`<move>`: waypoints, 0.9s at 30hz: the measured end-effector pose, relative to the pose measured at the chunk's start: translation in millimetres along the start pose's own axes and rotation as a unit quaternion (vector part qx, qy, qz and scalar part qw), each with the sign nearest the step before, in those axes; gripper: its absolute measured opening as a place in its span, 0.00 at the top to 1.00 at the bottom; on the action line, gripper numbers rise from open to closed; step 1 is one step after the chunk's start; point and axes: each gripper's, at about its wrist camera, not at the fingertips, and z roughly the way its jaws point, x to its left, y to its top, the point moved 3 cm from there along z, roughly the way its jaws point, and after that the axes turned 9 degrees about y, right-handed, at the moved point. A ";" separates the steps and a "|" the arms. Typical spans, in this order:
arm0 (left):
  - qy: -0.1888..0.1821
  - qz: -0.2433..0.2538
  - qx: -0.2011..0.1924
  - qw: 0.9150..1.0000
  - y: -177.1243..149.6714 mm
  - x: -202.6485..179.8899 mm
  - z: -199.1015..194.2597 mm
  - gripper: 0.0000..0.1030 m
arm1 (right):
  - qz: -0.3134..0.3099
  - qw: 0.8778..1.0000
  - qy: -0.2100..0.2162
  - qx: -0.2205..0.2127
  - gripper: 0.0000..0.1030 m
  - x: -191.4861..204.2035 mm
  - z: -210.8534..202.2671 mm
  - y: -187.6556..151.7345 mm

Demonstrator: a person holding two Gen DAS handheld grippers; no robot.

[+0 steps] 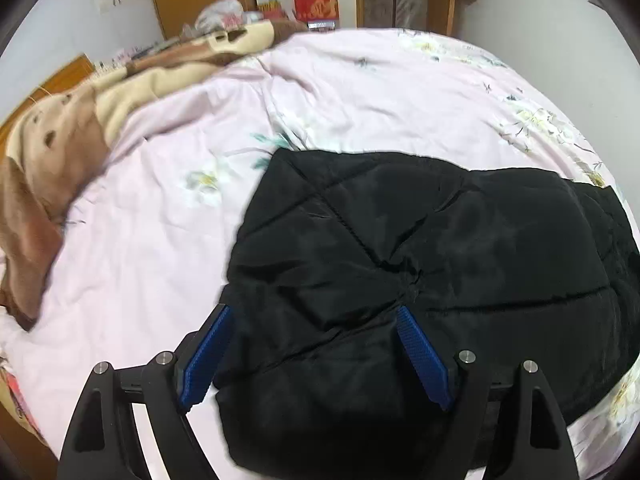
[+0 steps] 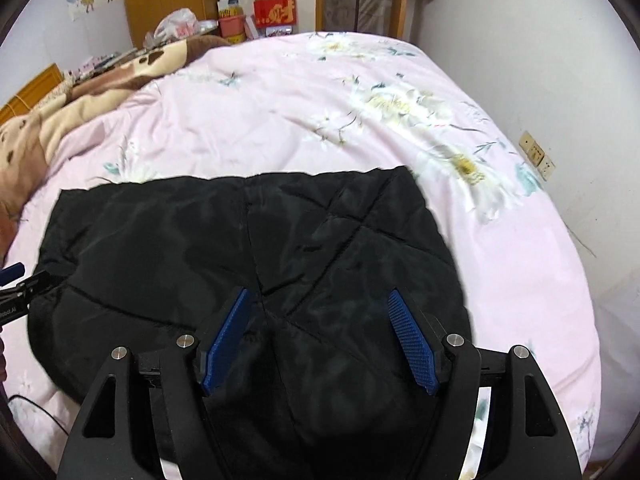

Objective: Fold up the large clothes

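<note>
Black jacket (image 1: 420,272) lies flat on the pink bedspread (image 1: 168,216), its near edge between both sets of fingers. Left gripper (image 1: 314,312) and right gripper (image 2: 318,294) both spread apart, holding nothing. Best pinch near corners evenly, then lift together.

The bed (image 2: 280,92) carries a pink flowered cover. On it, directly ahead of the right gripper (image 2: 316,340) and below it, lies a black quilted garment (image 2: 240,240). Far ahead to the left lies a brown and cream blanket (image 1: 60,152).
</note>
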 end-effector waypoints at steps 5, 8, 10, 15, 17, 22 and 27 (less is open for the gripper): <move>0.010 -0.005 -0.021 1.000 -22.2 4.7 -32.1 0.19 | 0.014 0.999 0.000 -0.029 0.31 -14.1 -36.1 -11.1; 0.009 -0.005 -0.028 1.000 -31.7 5.7 -44.7 0.19 | 0.014 0.999 -0.007 -0.031 0.31 -21.7 -43.4 -17.9; 0.010 -0.003 -0.031 0.999 -35.2 4.0 -53.2 0.19 | 0.008 0.999 -0.020 -0.031 0.31 -26.2 -46.1 -24.8; 0.022 0.010 -0.032 0.999 -39.1 11.8 -47.5 0.19 | 0.014 0.999 -0.027 -0.027 0.31 -46.4 -53.9 -39.8; 0.031 0.020 -0.031 0.999 -42.6 16.4 -41.4 0.19 | 0.020 0.999 -0.025 -0.026 0.31 -53.4 -54.4 -44.5; 0.034 0.023 -0.007 0.999 -50.7 33.9 -16.0 0.19 | 0.030 0.999 -0.014 -0.018 0.25 -71.3 -50.8 -54.0; -0.019 0.021 0.026 0.999 -53.2 43.8 6.1 0.15 | 0.042 0.999 0.014 -0.002 0.25 -80.4 -38.9 -56.1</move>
